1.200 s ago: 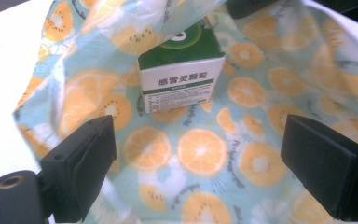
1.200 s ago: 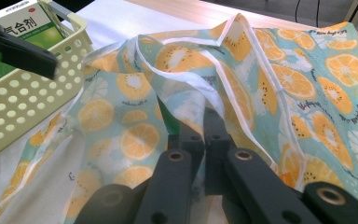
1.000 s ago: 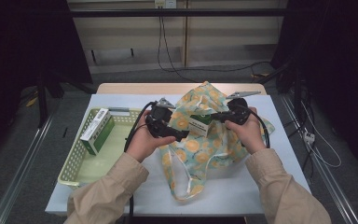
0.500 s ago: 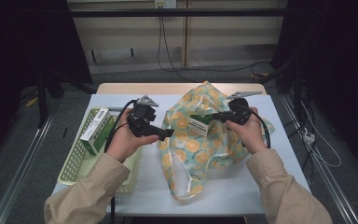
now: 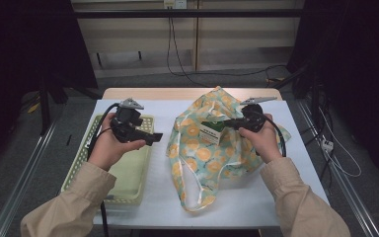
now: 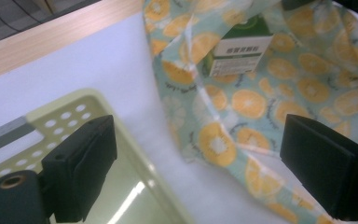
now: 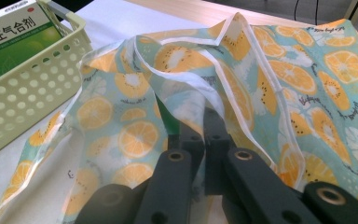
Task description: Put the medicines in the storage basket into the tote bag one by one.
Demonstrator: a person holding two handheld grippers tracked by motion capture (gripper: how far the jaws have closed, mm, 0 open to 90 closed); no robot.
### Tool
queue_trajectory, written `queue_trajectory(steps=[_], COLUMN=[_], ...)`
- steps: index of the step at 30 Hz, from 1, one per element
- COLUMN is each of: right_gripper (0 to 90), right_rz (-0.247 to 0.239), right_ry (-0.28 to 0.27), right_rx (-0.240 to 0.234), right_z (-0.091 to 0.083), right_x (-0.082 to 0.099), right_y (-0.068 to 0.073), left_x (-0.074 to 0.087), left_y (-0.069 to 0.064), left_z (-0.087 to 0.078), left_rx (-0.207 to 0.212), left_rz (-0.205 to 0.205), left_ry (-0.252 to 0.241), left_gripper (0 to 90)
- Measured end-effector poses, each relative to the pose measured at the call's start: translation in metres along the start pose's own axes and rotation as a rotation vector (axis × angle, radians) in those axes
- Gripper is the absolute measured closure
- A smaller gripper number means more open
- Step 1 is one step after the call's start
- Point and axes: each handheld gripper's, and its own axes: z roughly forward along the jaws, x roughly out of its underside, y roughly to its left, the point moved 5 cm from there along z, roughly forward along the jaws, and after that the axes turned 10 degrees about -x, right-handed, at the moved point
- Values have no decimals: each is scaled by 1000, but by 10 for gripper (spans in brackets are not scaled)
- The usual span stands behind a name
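Holding the bag at the middle right of the high view, your right tool has its jaws pressed together on the bag's rim, beside the box. That green and white box stands in the bag's mouth, its lower part sunk behind the orange-print cloth. In the right tool view the jaws meet on the white-edged hem, with a sliver of green just beside them; whether the box itself is pinched along with the cloth you cannot tell from these angles.

Your left tool hangs at the centre left of the high view, over the inner edge of the basket. Its jaws stand wide apart with nothing between them, as the left tool view shows, where they frame the basket's rim, a strip of white bench and the bag with the box at the upper middle.

The pale green basket lies at the lower left of the high view, and your left hand and forearm cover much of it. In the right tool view a second green box lies in the basket at the upper left, cut off by the frame edge. The bag's handle loops trail toward the bottom of the high view.
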Motion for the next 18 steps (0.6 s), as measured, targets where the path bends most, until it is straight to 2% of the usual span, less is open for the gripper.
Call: queue_trajectory(steps=[3, 5, 11, 15, 18], right_gripper=[898, 898, 898, 898, 898], right_rz=[1, 4, 1, 8, 9], right_ry=[2, 0, 1, -2, -5], right_rx=[-3, -1, 0, -1, 2], right_z=[1, 0, 0, -1, -1], right_x=[1, 1, 1, 1, 0], right_y=[1, 0, 0, 0, -2], left_x=[6, 11, 24, 34, 38], left_y=[10, 19, 45, 59, 67], left_z=[-2, -3, -2, -1, -2], left_rx=[-19, -57, -87, -108, -131], left_rz=[-4, -7, -64, -85, -83], left_ry=[11, 14, 16, 22, 23], left_gripper=[107, 112, 111, 114, 119])
